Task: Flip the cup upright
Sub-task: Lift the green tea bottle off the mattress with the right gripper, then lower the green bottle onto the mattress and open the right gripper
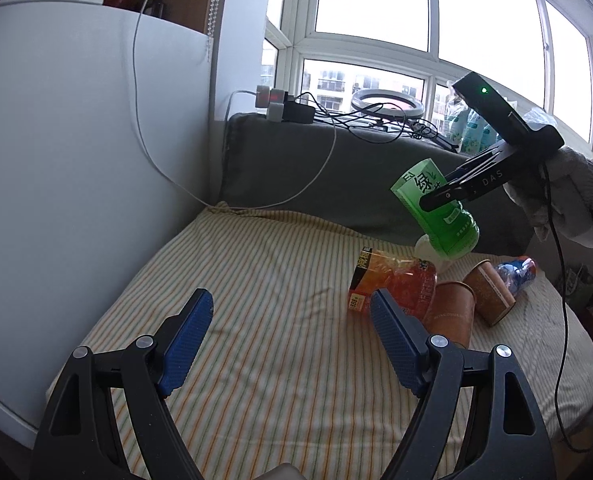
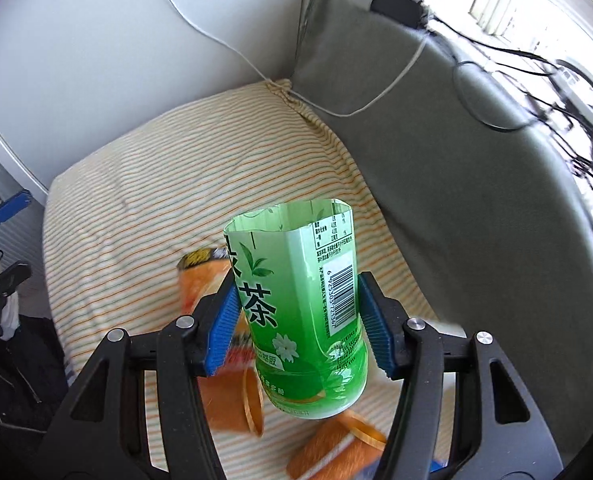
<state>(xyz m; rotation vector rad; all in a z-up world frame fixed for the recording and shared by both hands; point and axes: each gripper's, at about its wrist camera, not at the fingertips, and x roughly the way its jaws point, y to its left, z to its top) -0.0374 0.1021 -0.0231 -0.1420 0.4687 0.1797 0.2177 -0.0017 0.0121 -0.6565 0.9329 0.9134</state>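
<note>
My right gripper [image 2: 296, 316] is shut on a green cup cut from a tea bottle [image 2: 296, 312], held in the air with its open end up and tilted. In the left wrist view the green cup [image 1: 436, 212] hangs above the striped cushion [image 1: 256, 300], held by the right gripper [image 1: 440, 198]. My left gripper [image 1: 292, 320] is open and empty, low over the cushion. Two brown paper cups [image 1: 454, 316] [image 1: 488, 290] lie on their sides below the green cup. An orange cut bottle [image 1: 392, 284] lies beside them.
A white cup [image 1: 428, 254] and a blue bottle [image 1: 514, 272] lie near the brown cups. A grey back cushion [image 1: 336, 172] stands behind, with chargers and cables [image 1: 288, 108] on top. A white wall [image 1: 76, 160] is on the left. A white cable [image 1: 256, 206] crosses the cushion's far edge.
</note>
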